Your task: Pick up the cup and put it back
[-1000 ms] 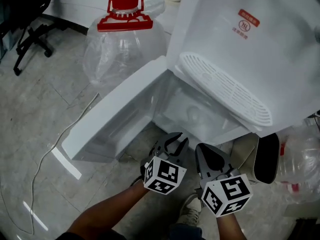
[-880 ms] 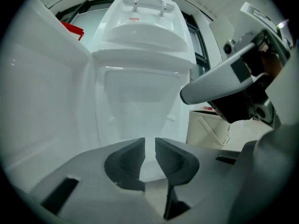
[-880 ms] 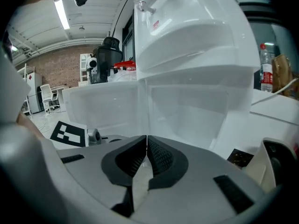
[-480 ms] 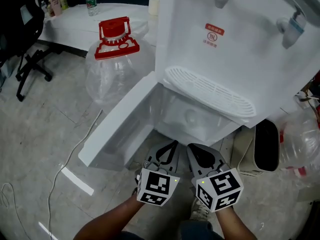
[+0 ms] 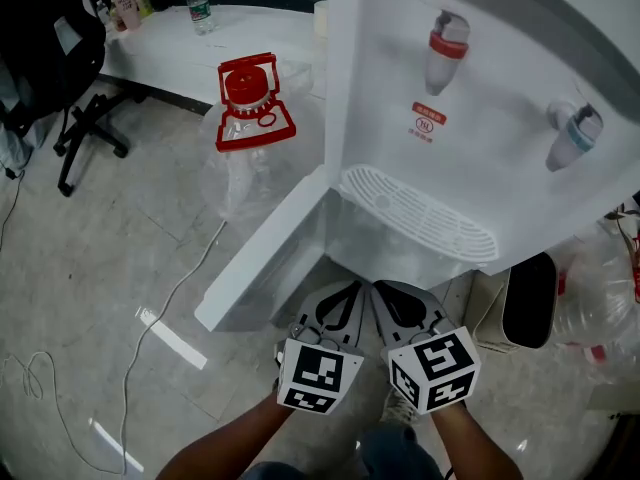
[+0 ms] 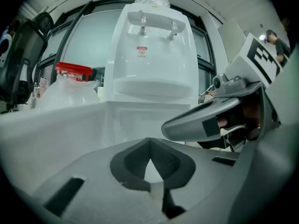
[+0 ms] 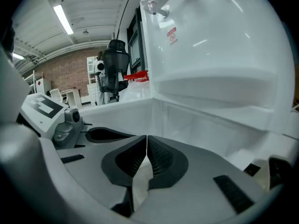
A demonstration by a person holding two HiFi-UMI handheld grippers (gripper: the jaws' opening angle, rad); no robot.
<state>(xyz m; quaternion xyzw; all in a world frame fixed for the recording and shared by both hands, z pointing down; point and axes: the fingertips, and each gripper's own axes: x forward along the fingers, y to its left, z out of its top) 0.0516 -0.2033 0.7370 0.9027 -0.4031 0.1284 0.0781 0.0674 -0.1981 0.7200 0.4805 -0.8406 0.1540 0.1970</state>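
No cup shows in any view. A white water dispenser (image 5: 480, 98) stands ahead, its lower cabinet door (image 5: 265, 258) swung open to the left. The cabinet's inside (image 5: 385, 253) is mostly hidden under the drip tray (image 5: 415, 213). My left gripper (image 5: 345, 290) and right gripper (image 5: 385, 290) hang side by side just in front of the cabinet's base. Both are shut with nothing between the pads. The left gripper view has the left gripper (image 6: 149, 140) pointing at the dispenser (image 6: 152, 55). Seen from its own camera, the right gripper (image 7: 147, 138) points into the open cabinet (image 7: 201, 120).
A clear water jug with a red cap (image 5: 255, 118) stands left of the dispenser, before a white table (image 5: 200, 48) and a black office chair (image 5: 60, 88). A cable (image 5: 150, 338) lies across the floor. A black-fronted bin (image 5: 530, 303) and another clear jug (image 5: 600, 308) sit at the right.
The left gripper's jaws have closed from partly open. The head view has tilted up, so the dispenser's taps now show. Both grippers stay low, close together.
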